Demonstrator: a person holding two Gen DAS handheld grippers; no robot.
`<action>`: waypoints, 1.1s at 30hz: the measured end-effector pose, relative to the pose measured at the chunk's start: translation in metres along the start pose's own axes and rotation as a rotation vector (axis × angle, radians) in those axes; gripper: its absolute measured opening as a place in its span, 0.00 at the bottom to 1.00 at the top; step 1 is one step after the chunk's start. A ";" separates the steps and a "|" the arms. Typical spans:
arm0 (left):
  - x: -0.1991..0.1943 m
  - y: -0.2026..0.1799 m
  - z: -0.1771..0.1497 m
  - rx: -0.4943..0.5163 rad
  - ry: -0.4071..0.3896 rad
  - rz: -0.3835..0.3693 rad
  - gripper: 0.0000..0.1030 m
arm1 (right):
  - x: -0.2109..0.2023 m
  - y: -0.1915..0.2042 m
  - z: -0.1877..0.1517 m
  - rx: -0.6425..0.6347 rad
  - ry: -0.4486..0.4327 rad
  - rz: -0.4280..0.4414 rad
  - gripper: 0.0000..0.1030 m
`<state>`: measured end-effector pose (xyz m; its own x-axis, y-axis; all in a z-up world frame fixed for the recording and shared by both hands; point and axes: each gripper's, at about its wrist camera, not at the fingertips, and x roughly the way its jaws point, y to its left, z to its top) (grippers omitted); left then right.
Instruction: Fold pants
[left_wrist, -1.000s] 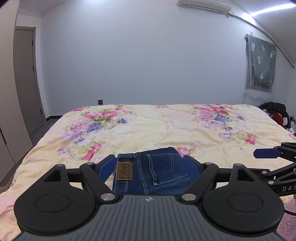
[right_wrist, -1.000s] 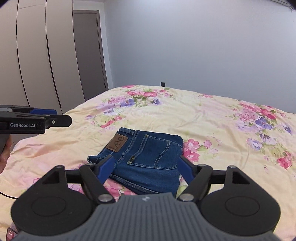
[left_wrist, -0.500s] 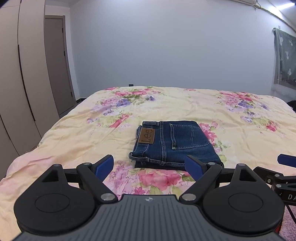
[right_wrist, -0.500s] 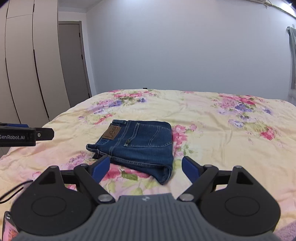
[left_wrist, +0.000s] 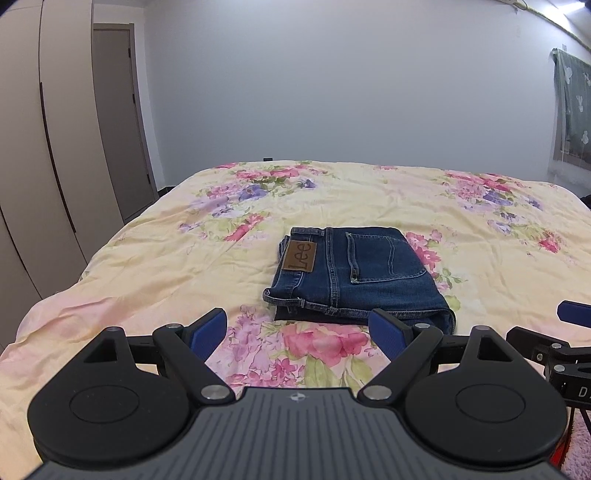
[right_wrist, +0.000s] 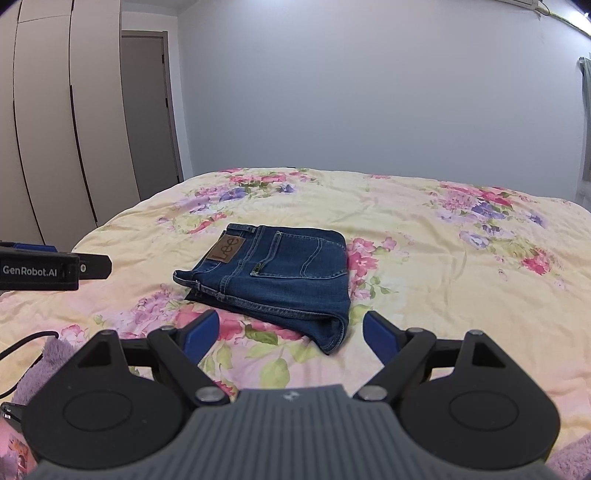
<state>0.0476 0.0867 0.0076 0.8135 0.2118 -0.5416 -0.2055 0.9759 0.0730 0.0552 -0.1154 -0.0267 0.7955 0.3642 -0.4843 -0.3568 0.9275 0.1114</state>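
Observation:
The blue jeans (left_wrist: 354, 273) lie folded into a compact rectangle on the floral bedspread (left_wrist: 369, 192), with the brown Lee patch up. They also show in the right wrist view (right_wrist: 273, 273). My left gripper (left_wrist: 299, 328) is open and empty, held back from the jeans' near edge. My right gripper (right_wrist: 291, 332) is open and empty, also short of the jeans' near edge. Each gripper appears at the edge of the other's view: the right one (left_wrist: 569, 325) and the left one (right_wrist: 55, 269).
Wardrobe doors (left_wrist: 44, 147) and a grey door (left_wrist: 118, 122) stand to the left of the bed. A curtain (left_wrist: 572, 114) hangs at the right. A black cable (right_wrist: 22, 347) and a purple fluffy blanket (right_wrist: 33, 373) lie at the bed's near left edge.
Both grippers have pulled back and up from the folded jeans, which now sit farther ahead in both views. Both stay open and the jeans have not moved.

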 end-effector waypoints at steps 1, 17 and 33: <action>0.000 0.000 0.000 -0.001 0.001 -0.001 0.98 | 0.000 -0.001 0.000 0.001 0.000 0.002 0.79; 0.000 -0.001 0.000 0.003 0.004 0.015 0.98 | -0.002 0.001 0.001 -0.008 -0.005 0.008 0.79; 0.000 0.000 0.000 0.004 0.007 0.012 0.98 | -0.003 0.002 0.002 -0.017 -0.008 0.014 0.79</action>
<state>0.0474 0.0870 0.0076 0.8071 0.2233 -0.5466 -0.2133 0.9735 0.0827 0.0532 -0.1146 -0.0231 0.7939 0.3781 -0.4762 -0.3765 0.9206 0.1033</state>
